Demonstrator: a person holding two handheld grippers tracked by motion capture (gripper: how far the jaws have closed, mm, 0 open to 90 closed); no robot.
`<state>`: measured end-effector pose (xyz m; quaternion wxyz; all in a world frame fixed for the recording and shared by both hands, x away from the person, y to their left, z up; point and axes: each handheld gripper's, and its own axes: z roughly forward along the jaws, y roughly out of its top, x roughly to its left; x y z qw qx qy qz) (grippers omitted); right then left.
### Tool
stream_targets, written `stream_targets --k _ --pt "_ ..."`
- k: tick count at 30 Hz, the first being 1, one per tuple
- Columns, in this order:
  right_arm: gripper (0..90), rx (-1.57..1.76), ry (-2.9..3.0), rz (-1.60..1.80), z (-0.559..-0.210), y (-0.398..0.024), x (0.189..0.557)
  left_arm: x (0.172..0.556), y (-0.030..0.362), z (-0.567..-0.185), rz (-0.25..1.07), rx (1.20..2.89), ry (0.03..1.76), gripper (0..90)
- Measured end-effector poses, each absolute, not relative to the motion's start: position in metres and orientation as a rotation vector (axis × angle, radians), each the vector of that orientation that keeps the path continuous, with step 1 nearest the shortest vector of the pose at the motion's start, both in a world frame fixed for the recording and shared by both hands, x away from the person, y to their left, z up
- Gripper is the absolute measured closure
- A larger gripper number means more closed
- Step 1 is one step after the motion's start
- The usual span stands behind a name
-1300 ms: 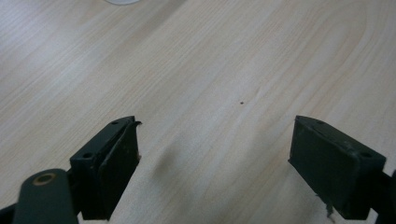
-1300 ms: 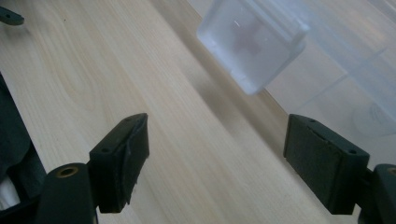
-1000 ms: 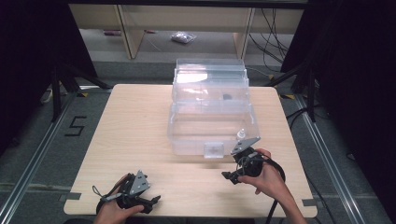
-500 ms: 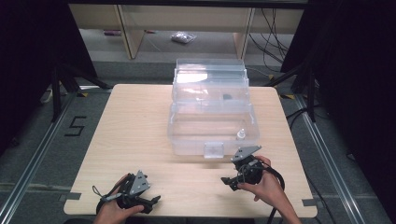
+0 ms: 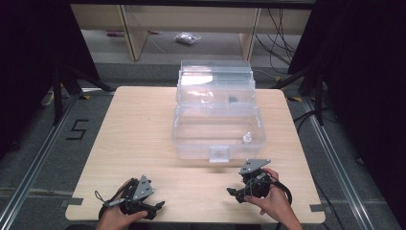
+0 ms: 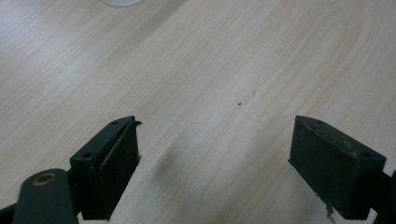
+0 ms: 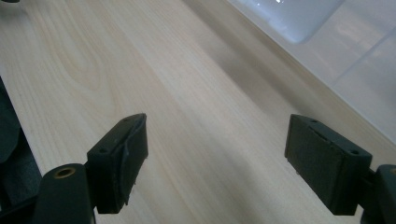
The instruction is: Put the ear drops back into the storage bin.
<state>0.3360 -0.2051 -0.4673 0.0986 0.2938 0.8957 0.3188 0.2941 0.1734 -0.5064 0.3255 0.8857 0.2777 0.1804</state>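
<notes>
- Right gripper (image 5: 238,195): jaws spread wide, nothing between them; left gripper (image 5: 158,207) likewise released.
- Clear plastic box (image 5: 218,136): mid-table, near right gripper.
- Probably light, stiff, slippery.
- Take hold at front latch (image 5: 219,154).

Wood table (image 5: 143,134) on grey floor (image 5: 43,158) w/ "5" mark (image 5: 77,129); shelf unit (image 5: 134,28) behind, dark sides.

A black "5" is marked on the floor (image 5: 79,130).
</notes>
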Motion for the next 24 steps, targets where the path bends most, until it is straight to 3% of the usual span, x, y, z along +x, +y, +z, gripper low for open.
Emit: stream_targets --k 24 --pt "20.1 0.943 2.587 0.958 -0.482 -0.217 0.327 0.294 0.173 -0.507 0.474 2.326 0.727 15.2"
